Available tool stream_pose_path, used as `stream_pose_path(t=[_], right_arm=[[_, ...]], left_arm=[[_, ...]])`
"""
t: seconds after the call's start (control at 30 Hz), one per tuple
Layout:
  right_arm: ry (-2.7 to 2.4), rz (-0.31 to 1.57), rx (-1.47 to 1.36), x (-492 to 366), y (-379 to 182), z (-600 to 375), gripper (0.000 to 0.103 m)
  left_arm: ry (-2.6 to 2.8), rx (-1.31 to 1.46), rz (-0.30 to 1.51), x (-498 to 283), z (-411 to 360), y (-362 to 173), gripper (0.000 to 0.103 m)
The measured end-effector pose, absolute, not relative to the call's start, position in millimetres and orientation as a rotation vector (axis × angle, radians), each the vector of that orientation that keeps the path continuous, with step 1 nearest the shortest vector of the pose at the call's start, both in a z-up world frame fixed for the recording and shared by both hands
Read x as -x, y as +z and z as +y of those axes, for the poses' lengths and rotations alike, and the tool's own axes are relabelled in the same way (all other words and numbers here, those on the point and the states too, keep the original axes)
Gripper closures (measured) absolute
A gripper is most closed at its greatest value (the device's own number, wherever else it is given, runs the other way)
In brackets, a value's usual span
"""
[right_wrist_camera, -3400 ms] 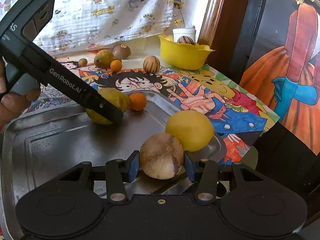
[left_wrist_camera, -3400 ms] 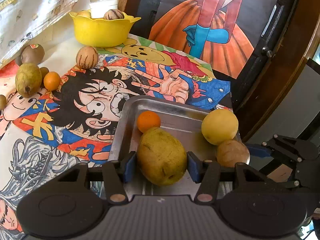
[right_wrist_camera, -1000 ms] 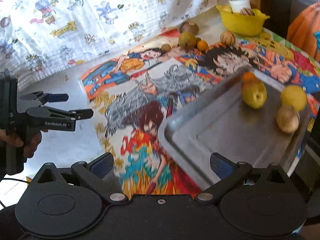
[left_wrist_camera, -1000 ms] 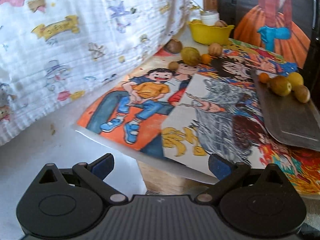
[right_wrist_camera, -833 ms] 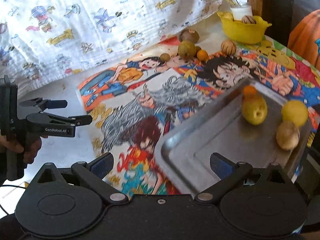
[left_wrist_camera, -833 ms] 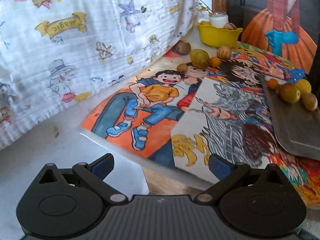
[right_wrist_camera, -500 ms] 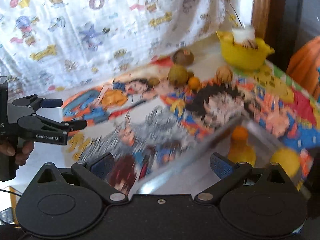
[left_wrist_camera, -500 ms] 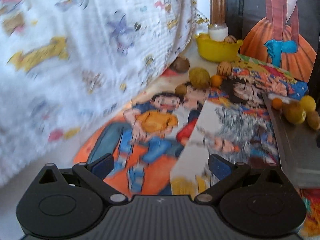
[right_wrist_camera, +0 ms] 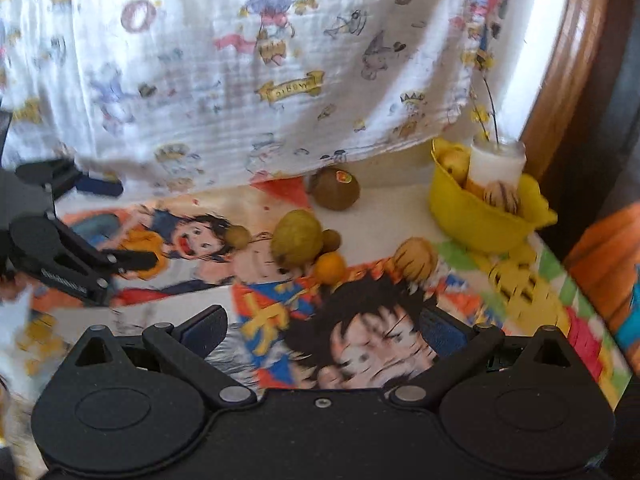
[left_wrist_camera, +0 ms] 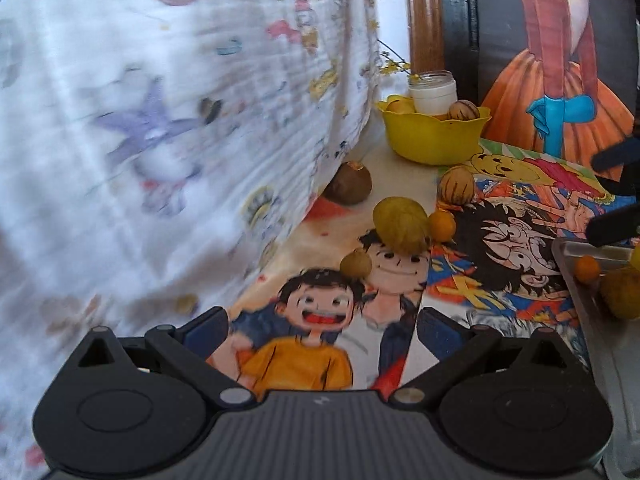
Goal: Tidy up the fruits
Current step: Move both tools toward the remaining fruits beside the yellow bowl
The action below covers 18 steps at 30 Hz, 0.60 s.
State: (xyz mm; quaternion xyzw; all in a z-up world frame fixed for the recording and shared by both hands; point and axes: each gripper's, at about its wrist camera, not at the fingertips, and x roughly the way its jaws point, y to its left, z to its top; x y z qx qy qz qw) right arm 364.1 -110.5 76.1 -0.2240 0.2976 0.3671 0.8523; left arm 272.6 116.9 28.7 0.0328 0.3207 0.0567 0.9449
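Hovering empty with fingers spread, the left gripper and the right gripper face the loose fruits near the yellow bowl, probably to collect them.

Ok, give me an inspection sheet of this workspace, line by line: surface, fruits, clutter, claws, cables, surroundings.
Surface: table covered with cartoon posters.
Job's things: metal tray at right edge holds a small orange fruit and a yellow-green one. Loose on the posters: brown kiwi, large green-yellow fruit, small orange, striped fruit, small brown fruit. Yellow bowl holds more fruit.
Clutter: white jar with a twig.
Claws: left claw open, empty; right claw open, empty.
Cables: nothing seen.
Surroundings: printed white cloth, wooden post, painted panel.
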Motion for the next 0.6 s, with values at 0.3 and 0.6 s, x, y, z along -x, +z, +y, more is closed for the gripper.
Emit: stream_pose_path(t=[0.3,0.6], right_arm=[[0.808,0.528,0.641,-399,47,-89,0.001],[0.834,0.513,0.643,-426,25,-75,0.001]], left_arm=[[0.071,-0.103,0.657,-313,119,5,0.0],[0.064,-0.088,0.667,-338,123,-11,0.0]])
